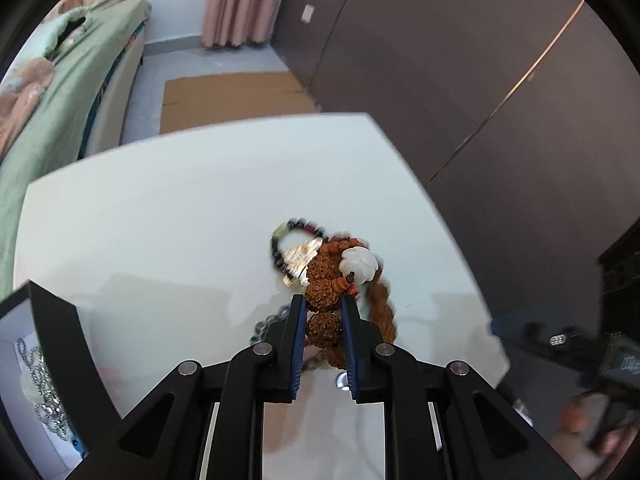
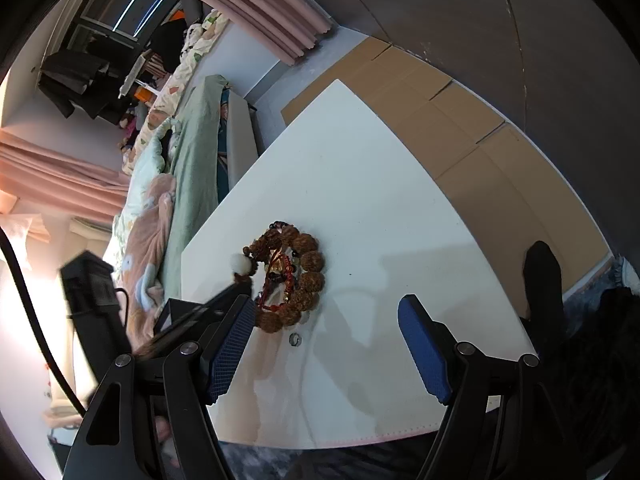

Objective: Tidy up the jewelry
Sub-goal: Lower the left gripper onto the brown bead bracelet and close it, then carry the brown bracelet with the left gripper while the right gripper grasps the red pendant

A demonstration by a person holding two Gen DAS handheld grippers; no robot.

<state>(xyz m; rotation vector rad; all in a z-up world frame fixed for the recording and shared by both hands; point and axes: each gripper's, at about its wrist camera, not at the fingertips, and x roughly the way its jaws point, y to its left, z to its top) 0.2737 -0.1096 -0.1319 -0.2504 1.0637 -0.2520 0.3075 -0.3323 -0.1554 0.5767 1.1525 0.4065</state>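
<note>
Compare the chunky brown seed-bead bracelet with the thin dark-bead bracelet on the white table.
The chunky brown seed-bead bracelet has large, rough brown beads; the thin dark-bead bracelet has small, smooth, mostly black ones. The left gripper is clamped on the brown bracelet, while the dark one lies untouched beyond it. The brown one carries a white carved bead; the dark one doesn't. Both are bead loops on the white table.

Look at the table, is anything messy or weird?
Yes. The jewelry sits in one tangled heap on the white table: a brown seed-bead bracelet lies over a dark bead bracelet and a red cord. A small ring lies apart by itself.
</note>
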